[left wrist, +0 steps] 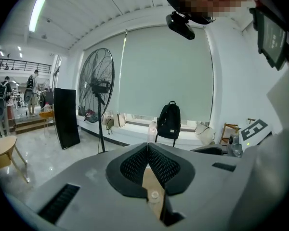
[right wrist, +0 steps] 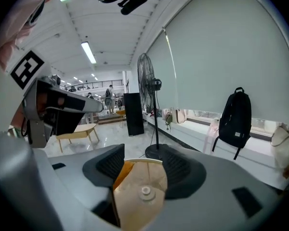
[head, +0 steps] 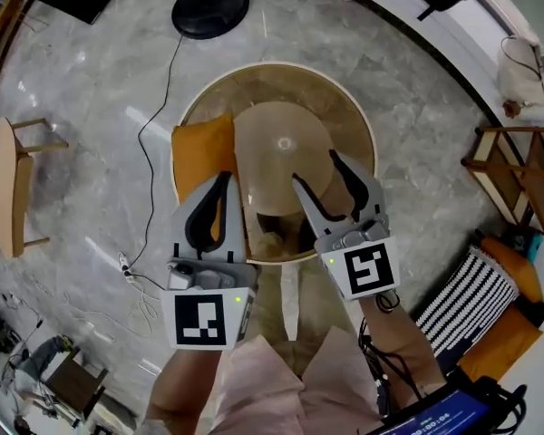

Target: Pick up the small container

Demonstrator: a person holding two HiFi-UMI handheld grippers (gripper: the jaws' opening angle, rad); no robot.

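Note:
A round beige lid-like disc (head: 283,143) with a small knob sits in a wide round beige tub (head: 363,120), next to an orange cushion (head: 202,157). I cannot make out a separate small container; something brown (head: 274,240) lies half hidden under the disc at the near rim. My left gripper (head: 225,179) hovers over the cushion's right edge, its tips together and nothing held. In its own view the left gripper (left wrist: 148,146) shows its pads meeting. My right gripper (head: 315,169) is open above the disc's near right part. The disc (right wrist: 144,191) shows between the right gripper's (right wrist: 142,153) jaws.
A fan's black base (head: 210,7) and its cable stand beyond the tub. A wooden stool (head: 14,184) is at the left; a wooden rack (head: 517,175), a striped cushion (head: 471,293) and a white bag (head: 521,66) at the right. A black backpack (left wrist: 168,121) leans at the window.

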